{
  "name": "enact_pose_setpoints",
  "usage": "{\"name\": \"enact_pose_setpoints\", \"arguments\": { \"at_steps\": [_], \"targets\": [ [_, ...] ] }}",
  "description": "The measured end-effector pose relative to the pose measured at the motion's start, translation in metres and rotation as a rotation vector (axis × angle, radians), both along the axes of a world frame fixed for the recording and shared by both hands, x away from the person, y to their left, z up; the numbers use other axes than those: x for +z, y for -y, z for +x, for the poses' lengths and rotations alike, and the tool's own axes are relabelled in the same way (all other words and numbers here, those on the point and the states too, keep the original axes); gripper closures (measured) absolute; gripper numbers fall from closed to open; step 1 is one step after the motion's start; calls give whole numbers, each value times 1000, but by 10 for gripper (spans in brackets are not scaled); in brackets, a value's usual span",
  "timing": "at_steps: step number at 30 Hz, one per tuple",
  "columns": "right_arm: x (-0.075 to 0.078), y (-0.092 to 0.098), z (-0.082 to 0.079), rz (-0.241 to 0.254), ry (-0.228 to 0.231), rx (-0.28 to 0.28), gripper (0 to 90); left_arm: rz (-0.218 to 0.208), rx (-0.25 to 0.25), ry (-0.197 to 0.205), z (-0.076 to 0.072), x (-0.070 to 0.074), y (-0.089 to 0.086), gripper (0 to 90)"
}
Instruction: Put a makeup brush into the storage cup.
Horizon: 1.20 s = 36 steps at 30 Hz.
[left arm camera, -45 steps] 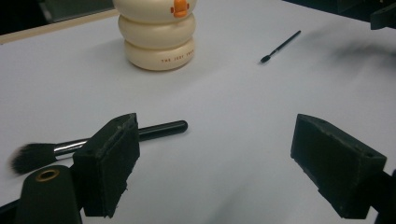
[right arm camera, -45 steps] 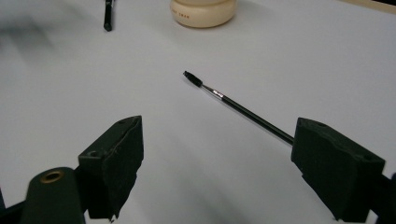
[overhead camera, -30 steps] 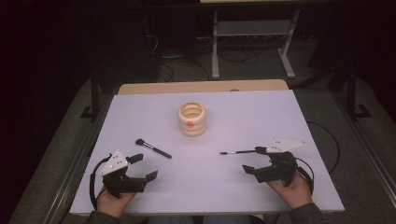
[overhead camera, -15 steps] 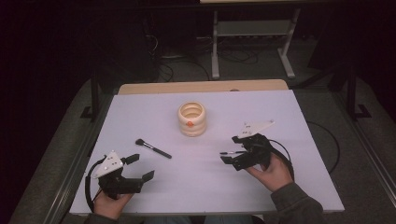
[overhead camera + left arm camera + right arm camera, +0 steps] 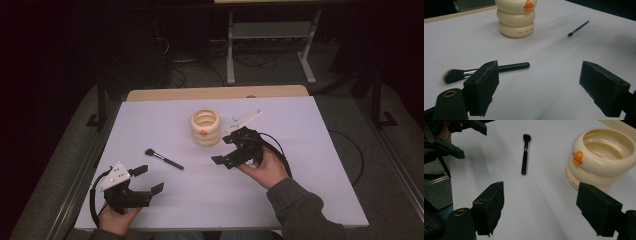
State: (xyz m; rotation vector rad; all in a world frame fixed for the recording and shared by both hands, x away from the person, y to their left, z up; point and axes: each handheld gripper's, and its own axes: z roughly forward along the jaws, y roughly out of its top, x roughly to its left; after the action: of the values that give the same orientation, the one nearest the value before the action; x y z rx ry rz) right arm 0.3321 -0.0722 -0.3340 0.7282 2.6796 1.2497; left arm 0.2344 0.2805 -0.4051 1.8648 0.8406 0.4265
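Since both brushes lie loose on the bench, nothing looks done: the large brush rests at nine o'clock of the cream holder, while left tongs and right tongs gape empty.

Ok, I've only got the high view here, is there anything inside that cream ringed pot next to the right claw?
Observer: The right gripper view looks into the pot, and its inside looks bare.
Operator: And the orange dot on its side?
Observer: It's a small raised knob on the top ring, shaped like a beak.
Operator: Is there any brush besides the thick brush?
Observer: Yes, the left gripper view shows a thin brush lying flat on the table, off to the right of the pot.
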Motion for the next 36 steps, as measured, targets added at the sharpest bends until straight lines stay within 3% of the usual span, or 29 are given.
{"name": "enact_pose_setpoints", "arguments": {
  "at_steps": [22, 25, 27, 31, 36],
  "targets": [
    [12, -92, 30, -84, 13, 116, 274, 20, 6, 3, 0, 1, -3, 154],
    [10, -104, 32, -106, 14, 119, 281, 31, 21, 9, 0, 1, -5, 153],
    [7, -113, 33, -112, 7, 131, 285, 16, 33, 2, 0, 0, -6, 153],
    [-1, -130, 36, -138, -8, 144, 300, 30, 33, 4, 1, 0, -8, 153],
    [-13, -146, 40, -165, -29, 142, 318, 18, 39, -4, 1, 0, -8, 153]
  ]
}}
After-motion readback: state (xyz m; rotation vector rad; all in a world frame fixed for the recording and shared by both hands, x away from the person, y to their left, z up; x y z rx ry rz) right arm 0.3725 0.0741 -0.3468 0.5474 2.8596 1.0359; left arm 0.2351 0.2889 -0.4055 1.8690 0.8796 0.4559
